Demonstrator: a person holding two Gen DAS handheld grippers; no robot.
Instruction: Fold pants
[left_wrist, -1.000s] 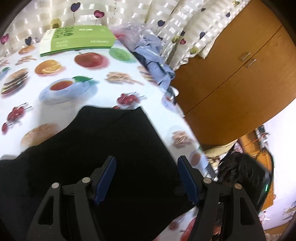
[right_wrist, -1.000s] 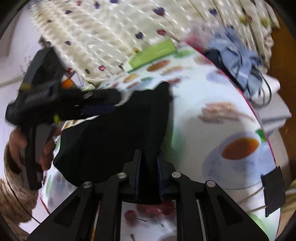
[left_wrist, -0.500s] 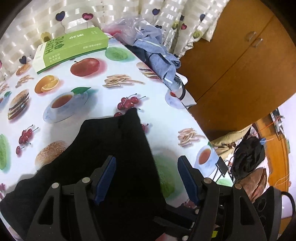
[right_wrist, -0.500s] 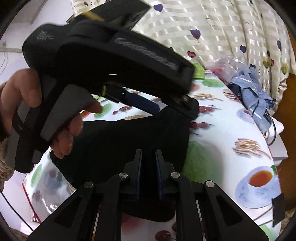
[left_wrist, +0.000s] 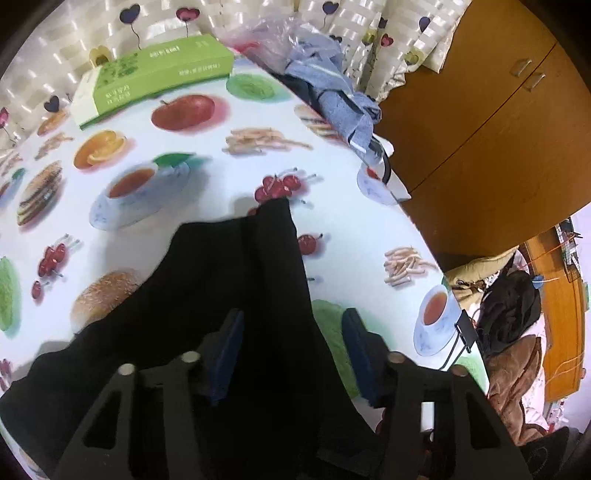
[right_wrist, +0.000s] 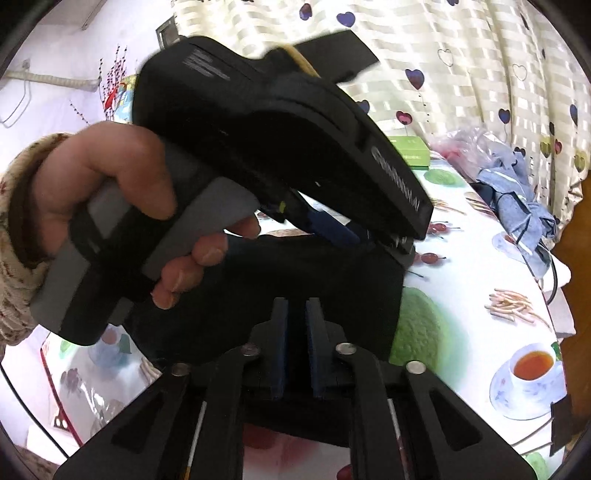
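**Black pants on printed surface, two claws in attendance**

Item: black pants (left_wrist: 207, 295), dark fabric lying partly folded on the surface (left_wrist: 207, 155), which carries a white cloth printed with fruit, teacups, burgers and fries. A narrow end of the garment reaches toward a cherry print near the middle; the wider mass spreads toward the near-left edge. A lengthwise crease runs through the fabric.

Left claw (left_wrist: 291, 354): fingers spread wide, blue pads facing each other, poised over the pants with fabric showing between and beneath them. Nothing is gripped. From the right wrist view the same tool (right_wrist: 343, 232) appears large in frame, held by the person's left hand (right_wrist: 122, 206), sleeve of knit wool at the wrist, its tip down over the far part of the garment.

Right claw (right_wrist: 295, 332): fingers drawn nearly together with a thin gap, pinching the near edge of the pants between the blue pads.

Other contents of surface: green box (left_wrist: 155, 77) at the far edge; crumpled blue garment (left_wrist: 332, 88) at the far right corner with a clear plastic bag (left_wrist: 266, 33) beside it; black binder clip (left_wrist: 466, 332) on the right rim.

Surroundings: curtain (left_wrist: 369, 22) with heart pattern behind; wooden cabinet (left_wrist: 480, 129) to the right.
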